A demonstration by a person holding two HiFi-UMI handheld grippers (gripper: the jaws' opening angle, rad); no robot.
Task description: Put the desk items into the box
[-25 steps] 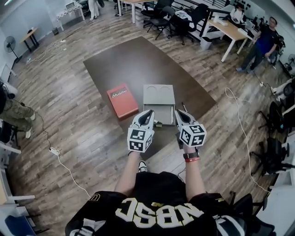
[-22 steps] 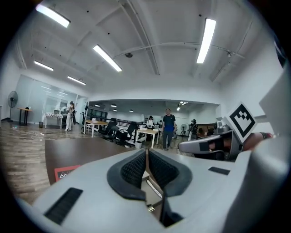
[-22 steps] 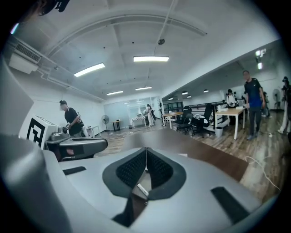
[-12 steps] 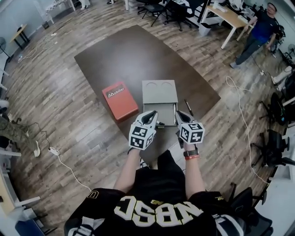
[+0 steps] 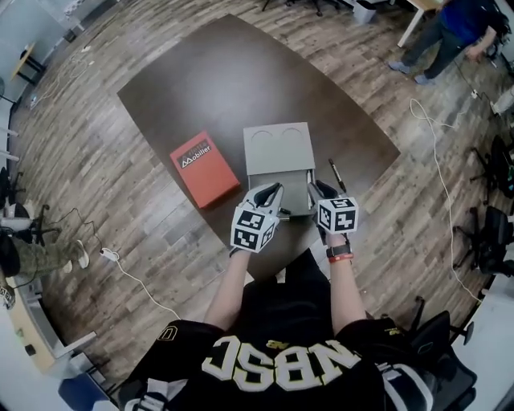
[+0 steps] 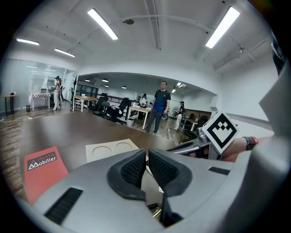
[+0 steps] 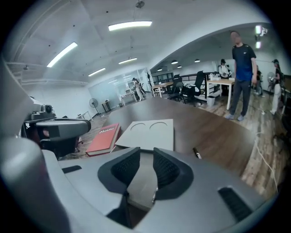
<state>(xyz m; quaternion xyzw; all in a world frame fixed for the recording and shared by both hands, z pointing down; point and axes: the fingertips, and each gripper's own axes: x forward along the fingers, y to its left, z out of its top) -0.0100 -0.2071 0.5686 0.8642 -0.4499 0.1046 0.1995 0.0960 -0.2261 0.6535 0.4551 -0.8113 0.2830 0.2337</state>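
Note:
A grey box (image 5: 279, 148) with two round outlines on its flat top lies on the dark table (image 5: 209, 80); its lower near part sits between my grippers. My left gripper (image 5: 271, 191) hovers at the box's near left corner, its jaws shut and empty (image 6: 147, 157). My right gripper (image 5: 319, 189) is at the near right corner, open; its jaws have just been opening, with nothing between them and the grey box (image 7: 148, 134) beyond the gap. A black pen (image 5: 336, 175) lies right of the box, also in the right gripper view (image 7: 197, 153). A small metallic item (image 6: 154, 211) lies below the left jaws.
A red book (image 5: 203, 168) lies left of the box, also in both gripper views (image 6: 43, 170) (image 7: 103, 138). The table's near edge is just under my hands. A person (image 5: 450, 24) stands on the wood floor at far right; a white cable (image 5: 438, 185) trails there.
Both grippers have dropped and come in closer to the near end of the grey box. The head view has tilted, so the table and box fill more of the picture.

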